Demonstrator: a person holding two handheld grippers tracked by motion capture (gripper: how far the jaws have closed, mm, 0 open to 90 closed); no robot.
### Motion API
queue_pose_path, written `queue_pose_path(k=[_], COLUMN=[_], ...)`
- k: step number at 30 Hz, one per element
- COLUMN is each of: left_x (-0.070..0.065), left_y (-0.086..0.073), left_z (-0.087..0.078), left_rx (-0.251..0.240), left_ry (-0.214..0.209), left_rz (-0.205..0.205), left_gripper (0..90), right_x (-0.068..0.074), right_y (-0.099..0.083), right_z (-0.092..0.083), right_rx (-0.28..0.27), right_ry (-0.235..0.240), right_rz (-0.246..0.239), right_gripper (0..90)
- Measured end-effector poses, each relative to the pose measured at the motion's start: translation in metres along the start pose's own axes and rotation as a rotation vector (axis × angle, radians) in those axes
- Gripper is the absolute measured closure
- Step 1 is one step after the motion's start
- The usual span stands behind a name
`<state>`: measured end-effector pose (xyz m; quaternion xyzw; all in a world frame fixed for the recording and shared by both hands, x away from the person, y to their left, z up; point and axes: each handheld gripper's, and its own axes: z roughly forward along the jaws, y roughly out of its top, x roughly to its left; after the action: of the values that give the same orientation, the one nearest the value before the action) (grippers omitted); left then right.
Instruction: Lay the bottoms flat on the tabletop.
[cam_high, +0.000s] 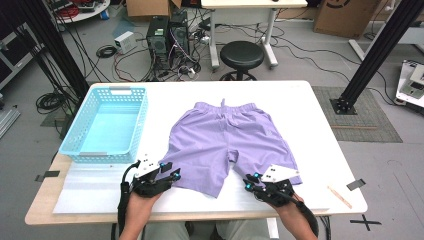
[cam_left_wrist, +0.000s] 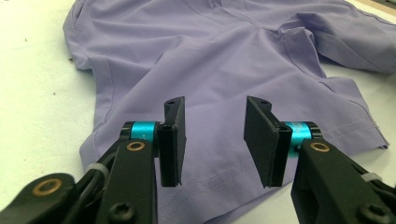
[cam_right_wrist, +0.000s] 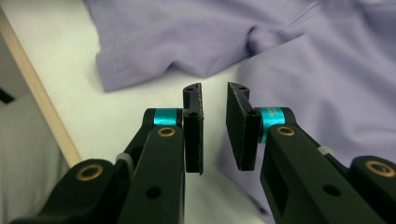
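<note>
On white table (cam_high: 310, 125), purple shorts (cam_high: 220, 140) spread flat

Shorts (cam_high: 220, 142): plain lilac. Basket (cam_high: 82, 131): light blue, lattice walls. Tabletop (cam_high: 320, 130): white, pale wood edge. Left claw (cam_high: 169, 171), right claw (cam_high: 251, 181): black, cyan collars, brass rivets. Stool (cam_high: 242, 54): black.

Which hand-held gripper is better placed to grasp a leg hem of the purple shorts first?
Left, probably. The left hand-held gripper is open directly over the hem of the purple shorts. The right hand-held gripper, open less wide, points at bare table beside the other leg's edge.
</note>
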<state>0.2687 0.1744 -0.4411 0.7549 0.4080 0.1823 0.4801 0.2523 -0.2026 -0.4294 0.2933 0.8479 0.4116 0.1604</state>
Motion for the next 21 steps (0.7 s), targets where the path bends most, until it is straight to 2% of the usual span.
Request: queue_pose_path(k=[2, 3, 7, 9, 14, 16, 18, 20, 21], left_x=[0.000, 0.000, -0.001, -0.002, -0.002, -0.002, -0.002, -0.001, -0.001], left_y=[0.000, 0.000, 0.000, -0.001, -0.002, -0.003, -0.003, -0.003, -0.002], left_z=[0.000, 0.000, 0.001, 0.001, 0.003, 0.003, 0.003, 0.002, 0.002], left_rx=[-0.003, -0.003, 0.002, 0.005, 0.006, 0.007, 0.007, 0.004, 0.001], left_ry=[-0.001, -0.002, -0.006, -0.010, -0.013, -0.013, -0.011, -0.008, -0.007], left_rz=[-0.001, -0.001, 0.004, 0.005, 0.007, 0.007, 0.005, 0.004, 0.001], left_gripper=[58.7, 58.7, 58.7, 58.7, 58.8, 58.7, 58.7, 58.8, 58.7], right_x=[0.002, 0.001, -0.006, -0.012, -0.016, -0.016, -0.015, -0.014, -0.014], right_y=[-0.001, -0.001, -0.001, -0.003, -0.003, -0.003, -0.002, -0.002, -0.001], right_z=[0.009, 0.013, 0.025, 0.030, 0.031, 0.031, 0.030, 0.029, 0.029], right_rx=[0.030, 0.046, 0.101, 0.121, 0.116, 0.115, 0.121, 0.123, 0.125], right_ry=[-0.008, -0.009, -0.068, -0.075, -0.030, -0.034, -0.050, -0.043, -0.006], right_rz=[-0.016, -0.007, 0.000, 0.034, 0.064, 0.057, 0.045, 0.054, 0.067], right_gripper=[77.8, 77.7, 76.0, 72.7, 67.3, 71.0, 86.5, 87.8, 88.0])
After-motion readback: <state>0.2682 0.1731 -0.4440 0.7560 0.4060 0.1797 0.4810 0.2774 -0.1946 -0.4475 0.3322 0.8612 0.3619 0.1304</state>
